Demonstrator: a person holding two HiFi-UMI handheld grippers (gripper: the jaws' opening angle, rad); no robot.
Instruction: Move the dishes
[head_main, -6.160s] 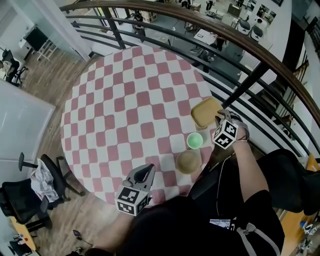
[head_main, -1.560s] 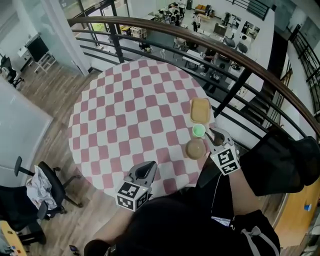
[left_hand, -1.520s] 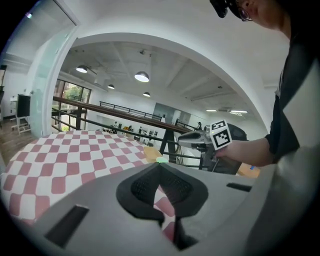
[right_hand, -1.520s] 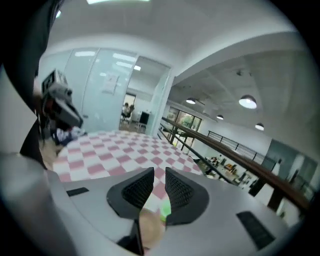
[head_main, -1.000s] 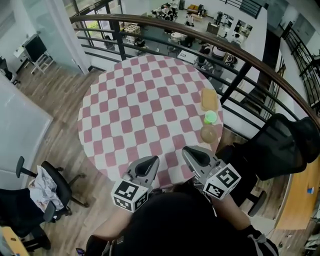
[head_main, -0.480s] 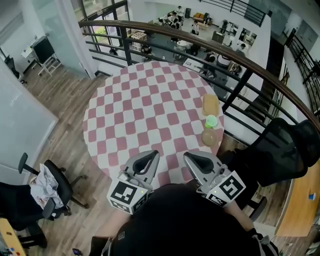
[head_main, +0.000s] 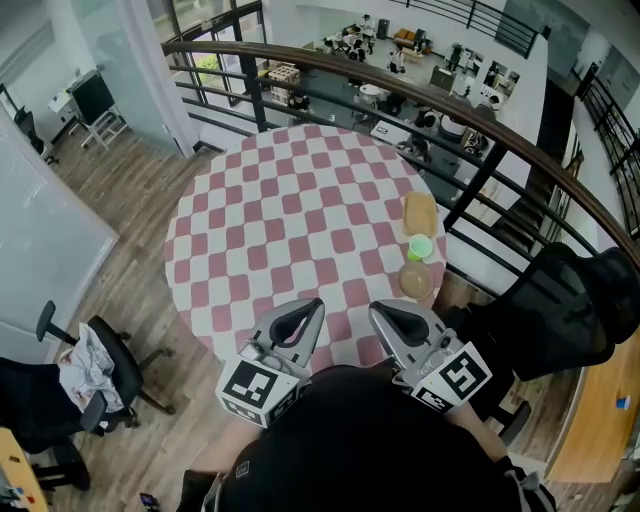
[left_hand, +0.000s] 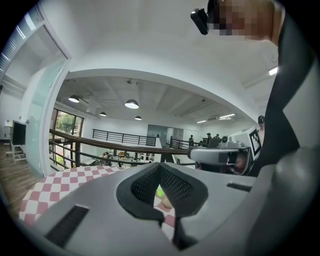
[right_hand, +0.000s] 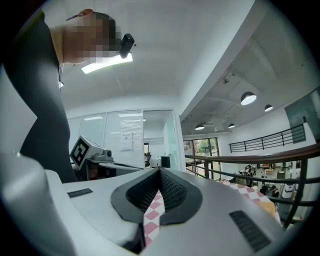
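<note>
On surface (head_main: 280, 220) edge: tray (head_main: 420, 212), cup (head_main: 421, 247), bowl (head_main: 415, 281); stiff, light (likely slick), grip rims. Left gripper (head_main: 312, 310), right gripper (head_main: 380, 313): fingers pressed together, empty.

Bright, even daylight; fisheye edges

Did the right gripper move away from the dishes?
Yes. The right gripper has pulled back from the green cup to the near edge of the table, beside the left gripper.
</note>
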